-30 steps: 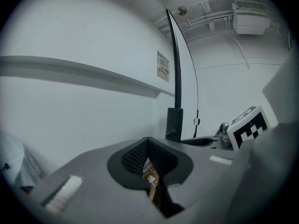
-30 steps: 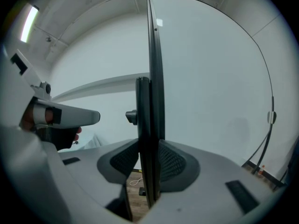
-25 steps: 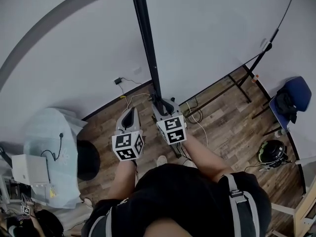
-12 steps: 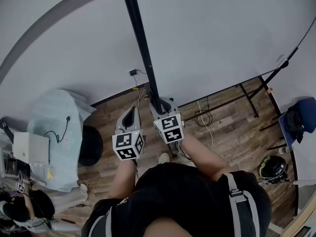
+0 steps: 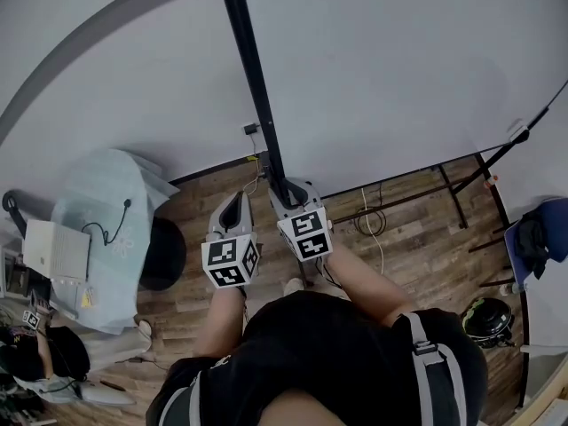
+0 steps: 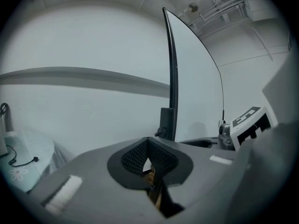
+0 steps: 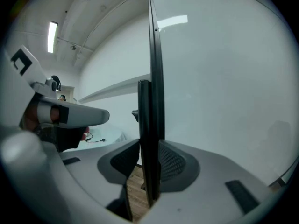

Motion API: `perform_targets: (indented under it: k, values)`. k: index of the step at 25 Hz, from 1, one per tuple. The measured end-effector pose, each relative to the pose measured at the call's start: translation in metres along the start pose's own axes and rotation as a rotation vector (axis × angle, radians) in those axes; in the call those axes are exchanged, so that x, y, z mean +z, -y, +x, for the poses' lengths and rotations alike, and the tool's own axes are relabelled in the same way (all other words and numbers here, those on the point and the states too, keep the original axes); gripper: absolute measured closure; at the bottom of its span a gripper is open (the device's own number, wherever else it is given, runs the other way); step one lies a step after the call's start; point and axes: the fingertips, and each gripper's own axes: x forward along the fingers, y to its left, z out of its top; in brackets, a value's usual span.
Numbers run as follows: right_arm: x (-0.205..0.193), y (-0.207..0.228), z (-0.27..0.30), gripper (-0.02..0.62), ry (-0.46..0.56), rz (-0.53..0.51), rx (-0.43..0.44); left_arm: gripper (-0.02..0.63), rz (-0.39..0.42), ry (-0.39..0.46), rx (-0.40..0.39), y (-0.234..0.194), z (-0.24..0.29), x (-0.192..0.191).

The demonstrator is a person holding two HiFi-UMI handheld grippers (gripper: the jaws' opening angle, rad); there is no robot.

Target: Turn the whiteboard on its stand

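Observation:
The whiteboard (image 5: 382,69) is a large white panel with a black edge frame (image 5: 253,87) that runs down toward me in the head view. My right gripper (image 5: 286,187) is shut on that black edge low down. In the right gripper view the edge (image 7: 153,78) stands upright between the two pads (image 7: 175,160), which press on it from both sides, with the white face (image 7: 224,78) to the right. My left gripper (image 5: 232,204) hangs just left of the edge, apart from it. Its jaws (image 6: 148,148) are shut with nothing between them, and the board's edge (image 6: 173,78) rises beyond.
The stand's black legs (image 5: 417,189) and a coiled cable (image 5: 368,220) lie on the wood floor under the board. A blue chair (image 5: 541,238) and a helmet (image 5: 486,318) are at the right. A table with a pale cloth (image 5: 106,229) and a black stool (image 5: 164,254) stand left.
The floor, chair and stand legs have slid rightward in the head view, and the table has come further into view at the left. Both grippers keep their places by the black edge.

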Motion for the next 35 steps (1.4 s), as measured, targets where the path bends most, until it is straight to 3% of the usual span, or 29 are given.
perform_targets:
  k: [4, 8, 12, 16, 20, 24, 35]
  values:
    - [0.005, 0.004, -0.013, 0.462, 0.01, 0.006, 0.054, 0.597, 0.004, 0.01, -0.041, 0.016, 0.007, 0.004]
    - [0.032, 0.031, -0.053, 0.466, 0.162, 0.051, 0.015, 0.598, 0.009, 0.015, -0.125, 0.042, 0.019, 0.004]
    - [0.059, 0.081, -0.111, 0.567, 0.312, 0.046, -0.195, 0.598, 0.026, 0.02, -0.216, 0.076, 0.029, 0.006]
    - [0.071, 0.121, -0.163, 0.589, 0.373, 0.016, -0.41, 0.598, 0.036, 0.021, -0.304, 0.103, 0.038, 0.007]
    - [0.051, 0.147, -0.196, 0.591, 0.345, 0.033, -0.556, 0.598, 0.045, 0.016, -0.376, 0.13, 0.046, 0.006]
    - [0.01, 0.16, -0.213, 0.591, 0.255, 0.112, -0.637, 0.597, 0.06, 0.01, -0.442, 0.156, 0.048, 0.003]
    - [0.001, 0.169, -0.234, 0.591, 0.249, 0.14, -0.669, 0.598, 0.074, 0.001, -0.493, 0.182, 0.052, 0.002]
